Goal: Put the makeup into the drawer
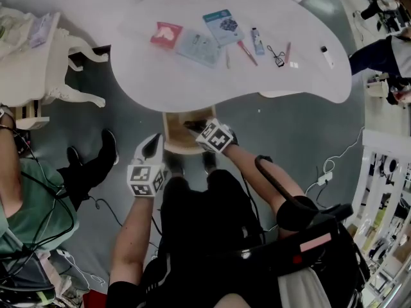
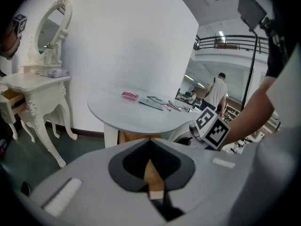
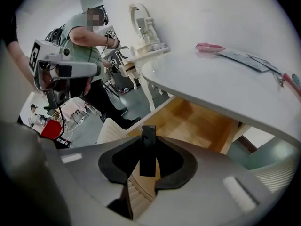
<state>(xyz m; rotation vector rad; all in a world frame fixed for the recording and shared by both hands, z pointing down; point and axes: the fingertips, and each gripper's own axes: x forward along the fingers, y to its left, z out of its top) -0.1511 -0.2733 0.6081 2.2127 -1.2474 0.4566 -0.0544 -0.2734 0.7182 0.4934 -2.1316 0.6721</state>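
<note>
Several makeup items lie on the white rounded table [image 1: 192, 88]: a pink packet [image 1: 166, 34], flat blue-grey packets [image 1: 200, 47], tubes and an eyelash curler [image 1: 277, 55]. Under the table's near edge an open wooden drawer [image 1: 172, 136] sticks out. My right gripper [image 1: 192, 126] hangs over it, shut on a slim black makeup stick [image 3: 147, 150], with the drawer's wooden inside [image 3: 197, 124] just beyond. Just left of the drawer, my left gripper [image 1: 153, 145] is shut with nothing in it. In the left gripper view the table [image 2: 127, 114] stands ahead.
A white vanity table with an oval mirror [image 2: 47, 29] stands to the left, one small drawer [image 2: 10, 100] pulled out. A seated person in green [image 1: 19, 197] is at the left, boots [image 1: 96, 162] near the table. Cables [image 1: 327, 172] lie on the floor at the right.
</note>
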